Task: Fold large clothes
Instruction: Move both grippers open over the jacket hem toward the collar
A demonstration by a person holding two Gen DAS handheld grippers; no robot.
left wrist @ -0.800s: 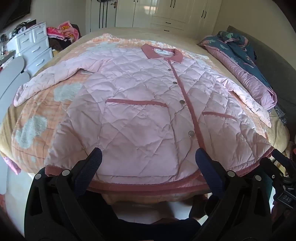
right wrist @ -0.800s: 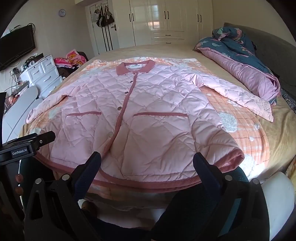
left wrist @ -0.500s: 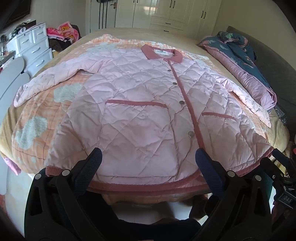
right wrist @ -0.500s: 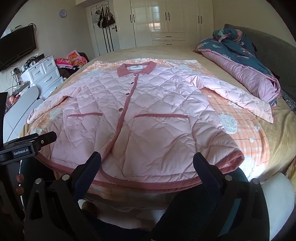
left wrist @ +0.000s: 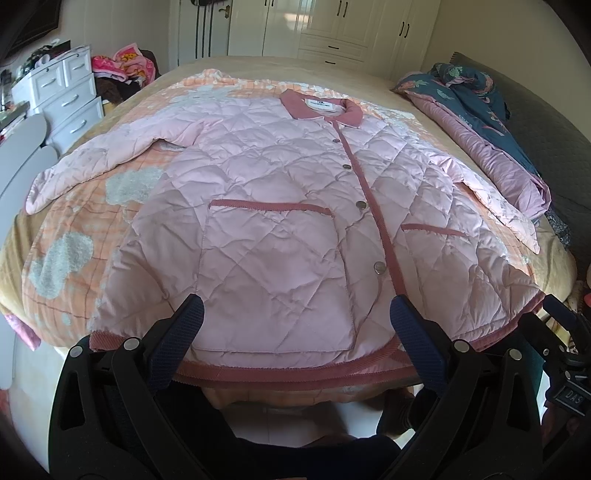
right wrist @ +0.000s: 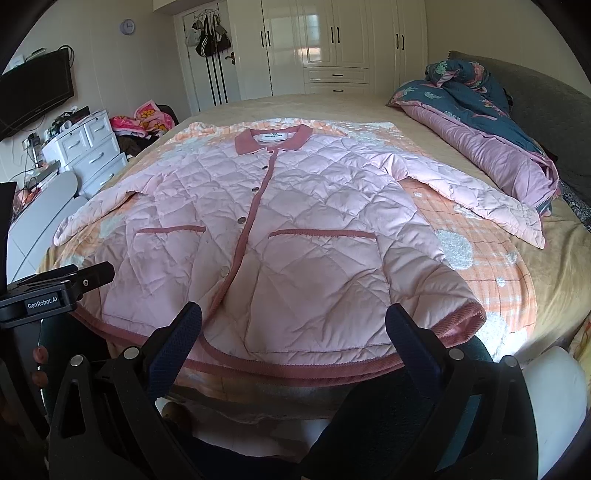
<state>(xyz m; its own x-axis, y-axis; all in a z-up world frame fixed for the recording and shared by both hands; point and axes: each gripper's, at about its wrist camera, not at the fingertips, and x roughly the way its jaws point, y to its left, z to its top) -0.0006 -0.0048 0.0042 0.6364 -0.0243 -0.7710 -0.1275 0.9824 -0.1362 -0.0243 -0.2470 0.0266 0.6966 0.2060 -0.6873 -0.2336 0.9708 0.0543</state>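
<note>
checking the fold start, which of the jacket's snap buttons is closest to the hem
The lowest silver snap button on the pink quilted jacket, below the pocket openings; the others sit higher, toward the collar.

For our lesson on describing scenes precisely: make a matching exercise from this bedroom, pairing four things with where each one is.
Things:
1. jacket
2. quilt
3. clock
4. bags

Places:
A. hanging on the door
B. spread flat mid-bed, buttoned
C. high on the wall, left of the door
D. bunched along the bed's right side

Pairs: 1-B, 2-D, 3-C, 4-A
</note>
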